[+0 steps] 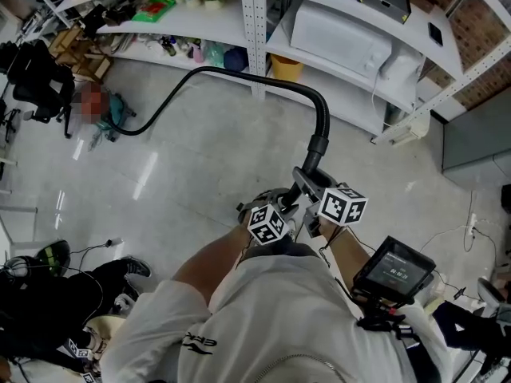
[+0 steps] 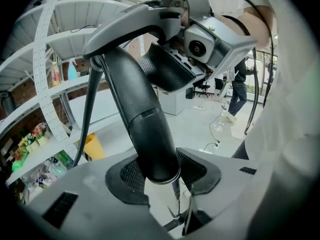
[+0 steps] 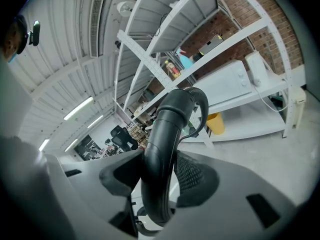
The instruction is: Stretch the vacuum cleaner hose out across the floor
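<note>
Your fingers (image 2: 127, 176) on the left gripper (image 2: 159, 170) and the right gripper (image 3: 159, 178) are both clamped round the stiff black end of the vacuum cleaner hose (image 1: 239, 76), held above the floor (image 1: 200, 174). The hose lies in a bent arc toward the shelves, so most of the stretching looks undone. The yellow bin (image 1: 287, 69) beneath them hides its contents.

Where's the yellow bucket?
In the head view, the yellow bucket is near the top middle, tucked under the white shelf, just right of the shelf post and behind the black hose.
</note>
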{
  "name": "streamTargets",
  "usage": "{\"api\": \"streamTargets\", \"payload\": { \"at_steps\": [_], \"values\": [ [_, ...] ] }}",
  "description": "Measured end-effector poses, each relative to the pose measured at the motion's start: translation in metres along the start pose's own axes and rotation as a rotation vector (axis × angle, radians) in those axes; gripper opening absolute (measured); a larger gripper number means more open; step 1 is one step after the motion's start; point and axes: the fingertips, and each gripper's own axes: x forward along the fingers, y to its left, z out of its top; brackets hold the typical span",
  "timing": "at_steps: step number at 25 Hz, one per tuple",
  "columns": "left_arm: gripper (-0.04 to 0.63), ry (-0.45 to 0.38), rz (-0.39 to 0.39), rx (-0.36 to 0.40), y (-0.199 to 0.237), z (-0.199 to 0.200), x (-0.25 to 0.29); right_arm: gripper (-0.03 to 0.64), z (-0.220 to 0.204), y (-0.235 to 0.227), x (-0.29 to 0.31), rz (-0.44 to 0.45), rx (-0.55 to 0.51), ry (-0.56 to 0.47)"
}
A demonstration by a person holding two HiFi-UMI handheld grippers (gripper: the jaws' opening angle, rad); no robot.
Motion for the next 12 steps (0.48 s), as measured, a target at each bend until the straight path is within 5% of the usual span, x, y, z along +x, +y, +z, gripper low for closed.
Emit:
{"api": "streamTargets", "payload": {
  "at_steps": [12],
  "values": [
    [0.161, 0.020, 0.001, -0.018, -0.055, 0.006, 0.008, 0.187, -0.029, -0.011, -0.046, 0.002, 0.022, 0.040]
  ]
}}
